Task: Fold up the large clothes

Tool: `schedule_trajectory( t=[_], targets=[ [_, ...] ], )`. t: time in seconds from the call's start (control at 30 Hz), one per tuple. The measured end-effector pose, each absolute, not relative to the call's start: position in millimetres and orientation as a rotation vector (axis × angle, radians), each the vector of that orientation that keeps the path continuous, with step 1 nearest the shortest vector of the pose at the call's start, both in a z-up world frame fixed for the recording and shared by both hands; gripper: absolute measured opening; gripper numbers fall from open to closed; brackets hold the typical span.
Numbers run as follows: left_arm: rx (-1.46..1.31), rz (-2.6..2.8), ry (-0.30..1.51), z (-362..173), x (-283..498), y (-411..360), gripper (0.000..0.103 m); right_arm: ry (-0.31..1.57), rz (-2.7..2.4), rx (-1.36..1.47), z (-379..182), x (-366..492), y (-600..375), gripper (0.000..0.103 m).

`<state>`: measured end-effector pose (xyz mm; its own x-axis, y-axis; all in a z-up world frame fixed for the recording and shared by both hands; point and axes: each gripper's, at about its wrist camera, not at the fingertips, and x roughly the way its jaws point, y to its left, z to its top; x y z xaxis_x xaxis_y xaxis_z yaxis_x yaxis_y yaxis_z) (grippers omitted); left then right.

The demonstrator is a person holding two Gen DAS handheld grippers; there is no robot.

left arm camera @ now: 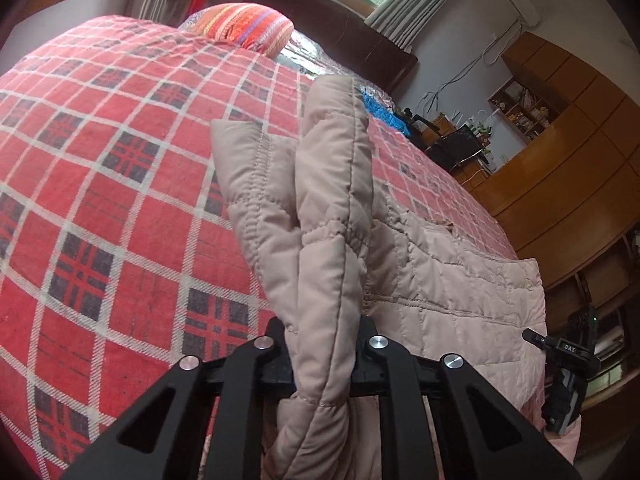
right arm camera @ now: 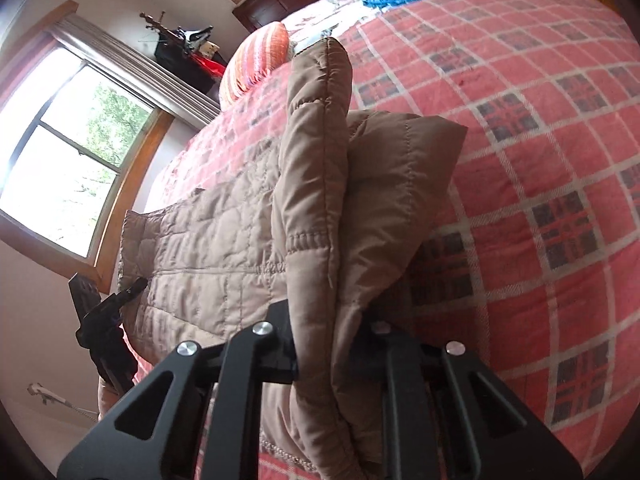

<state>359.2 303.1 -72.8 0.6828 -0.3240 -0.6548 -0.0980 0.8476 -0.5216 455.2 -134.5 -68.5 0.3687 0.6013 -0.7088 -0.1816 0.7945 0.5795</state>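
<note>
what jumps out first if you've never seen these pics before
A beige quilted jacket fills the middle of both views, a bunched fold of it standing up from the left gripper and another from the right gripper, both shut on it. Under it spreads a red plaid blanket covering the bed, with a striped orange pillow at the far end.

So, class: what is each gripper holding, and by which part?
Both hold the beige quilted jacket. The left gripper and the right gripper each pinch a bunched fold at its near edge, at opposite ends.
</note>
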Motion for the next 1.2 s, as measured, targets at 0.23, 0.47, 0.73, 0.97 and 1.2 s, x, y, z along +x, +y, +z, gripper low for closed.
schedule_trajectory(
  t=[0.23, 0.47, 0.73, 0.97, 1.2],
  targets=[
    [-0.516, -0.216, 0.736, -9.9, 314.9, 284.9, 0.013, 0.995, 0.598, 0.391, -12.2, 412.0, -138.0, 0.013],
    [-0.488, -0.243, 0.669, 33.3, 235.0, 277.8, 0.013, 0.928, 0.643, 0.337, 33.8, 344.5, -147.4, 0.013],
    [-0.492, -0.243, 0.748, 17.2, 149.8, 274.7, 0.013, 1.014, 0.665, 0.317, 13.8, 265.5, -151.5, 0.013],
    [-0.451, -0.191, 0.805, -33.5, 104.5, 276.6, 0.014, 1.120, 0.651, 0.301, -34.9, 230.1, -143.0, 0.014],
    [-0.420, -0.126, 0.883, -91.9, 107.4, 287.9, 0.021, 1.208, 0.563, 0.330, -86.8, 238.9, -144.2, 0.018]
  ],
)
